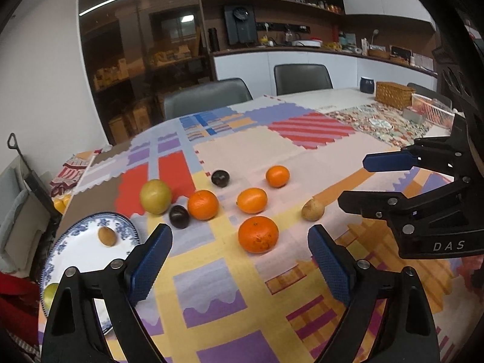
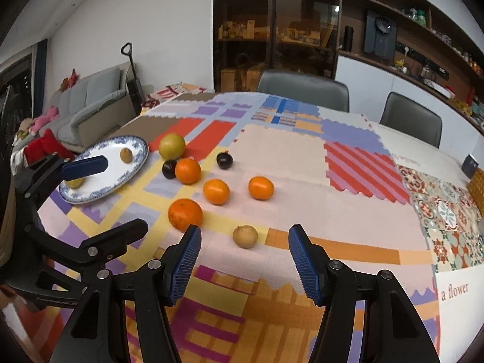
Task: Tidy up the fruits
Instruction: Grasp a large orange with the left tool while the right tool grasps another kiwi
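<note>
Loose fruit lies on a patchwork tablecloth: several oranges, the nearest one [image 1: 258,234] [image 2: 185,214], two dark plums [image 1: 179,216] [image 1: 220,178], a yellow-green apple [image 1: 155,196] [image 2: 172,146] and a small brown fruit [image 1: 312,210] [image 2: 245,236]. A blue-and-white plate [image 1: 75,260] [image 2: 90,193] at the left holds a brown kiwi [image 1: 106,236] [image 2: 125,155] and a yellow-green fruit [image 1: 50,292]. My left gripper [image 1: 240,260] is open and empty, just short of the nearest orange. My right gripper [image 2: 244,260] is open and empty, just short of the small brown fruit.
A wicker basket [image 1: 393,94], a pink wire basket [image 1: 434,110] and a dark mug [image 1: 367,85] stand at the table's far right. Grey chairs [image 1: 208,96] [image 2: 302,89] line the far side. A sofa [image 2: 87,106] stands beyond the left edge.
</note>
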